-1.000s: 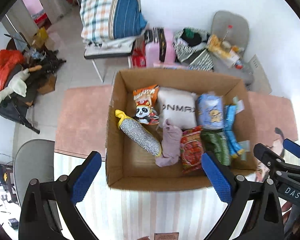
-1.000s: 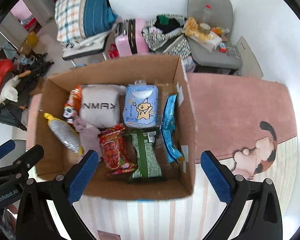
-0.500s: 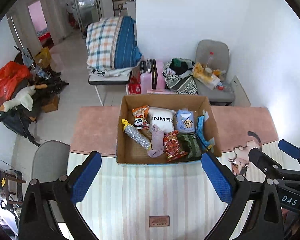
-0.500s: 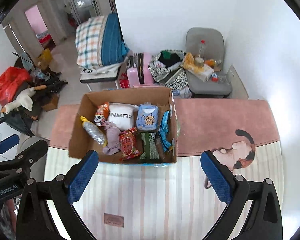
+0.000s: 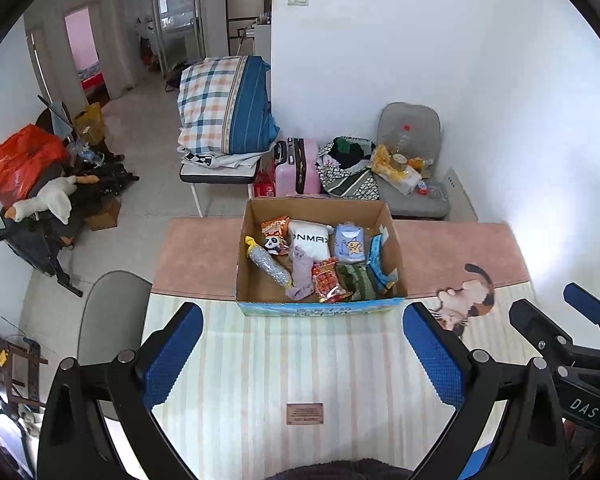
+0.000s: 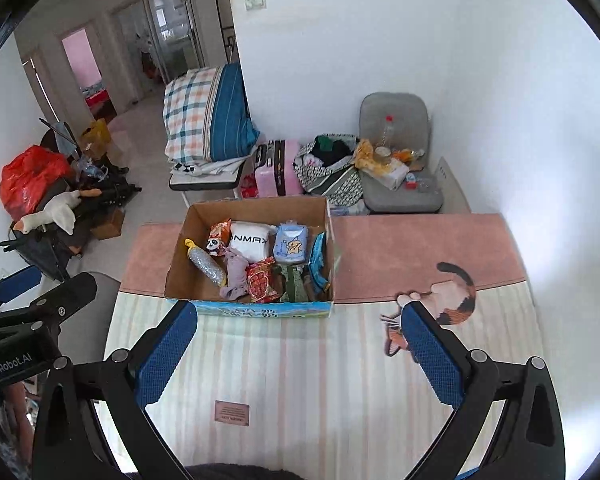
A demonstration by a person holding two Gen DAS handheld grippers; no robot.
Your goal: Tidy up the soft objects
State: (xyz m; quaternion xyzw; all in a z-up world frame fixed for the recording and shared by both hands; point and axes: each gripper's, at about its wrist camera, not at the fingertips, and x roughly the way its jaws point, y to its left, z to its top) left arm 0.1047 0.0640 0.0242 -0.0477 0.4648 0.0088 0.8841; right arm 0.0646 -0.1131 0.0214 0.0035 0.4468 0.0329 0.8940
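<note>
The left gripper [image 5: 302, 354] and right gripper [image 6: 298, 352] are hovering with jaws spread wide, gripping nothing. Their bodies are showing "GenRobot.AI" and "DAS". The cardboard box [image 5: 256, 292] is sitting on the striped mat [image 5: 332, 380], holding 1 white pouch [image 5: 309, 239] reading "ONMAX", snack bags and 1 purple cloth [image 5: 301, 272].

The brown cardboard box [image 5: 320, 208] held a white pillow [image 5: 310, 240], a silver scrubber [image 5: 269, 266], a lilac cloth [image 5: 300, 272], a red packet [image 5: 327, 280] and perhaps a green one [image 5: 356, 278]. The counter [image 5: 300, 368] wore pale stripes, pink far off.
</note>
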